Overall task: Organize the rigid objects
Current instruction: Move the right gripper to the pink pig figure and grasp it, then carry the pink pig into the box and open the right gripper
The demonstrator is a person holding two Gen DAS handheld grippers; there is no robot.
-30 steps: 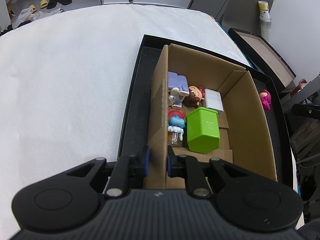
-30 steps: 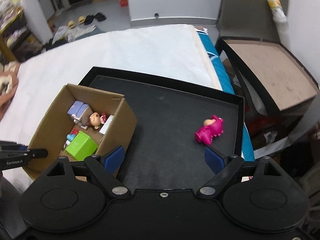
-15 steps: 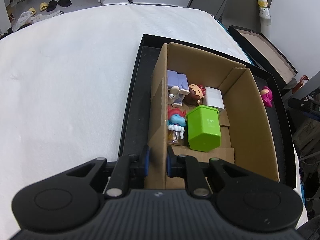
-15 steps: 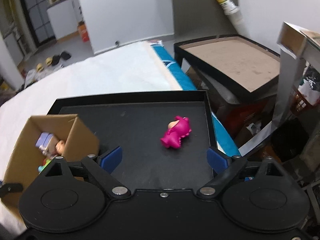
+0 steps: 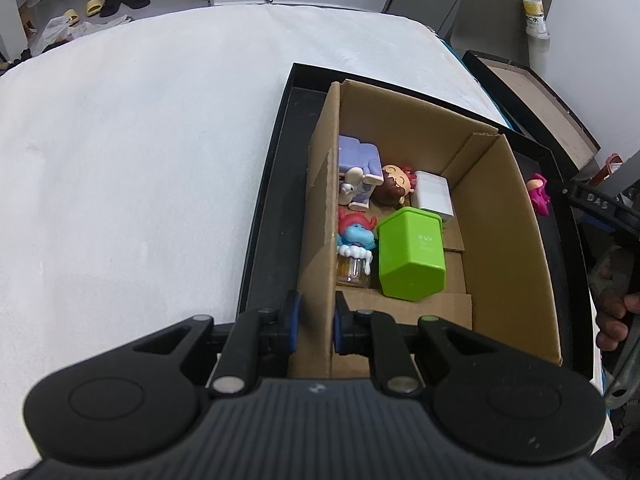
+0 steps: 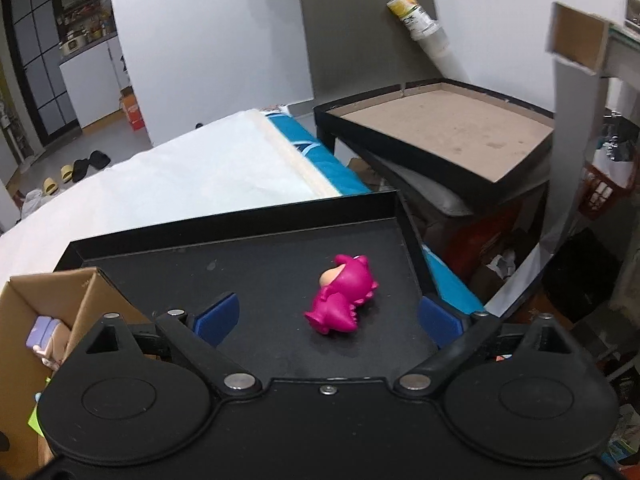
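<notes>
My left gripper (image 5: 316, 322) is shut on the near left wall of the cardboard box (image 5: 516, 216), which stands in a black tray (image 5: 272, 184). Inside the box lie a green container (image 5: 412, 258), a blue figure with red hair (image 5: 356, 232), a purple toy (image 5: 358, 160), a brown-haired doll (image 5: 394, 184) and a white block (image 5: 434, 194). A pink dinosaur toy (image 6: 344, 294) lies on its side on the tray floor (image 6: 256, 276), just ahead of and between my right gripper's open fingers (image 6: 328, 316). It also shows in the left wrist view (image 5: 538, 194).
The tray sits on a white padded surface (image 5: 140, 140). To the right stands another black tray with a brown base (image 6: 448, 128), with clutter below it. A white tube (image 6: 424, 28) leans on the wall. The box corner (image 6: 52, 300) is at my right gripper's left.
My right gripper has swung right and come lower toward the pink dinosaur, which now sits between its open fingers. The left gripper keeps its hold on the box wall.
</notes>
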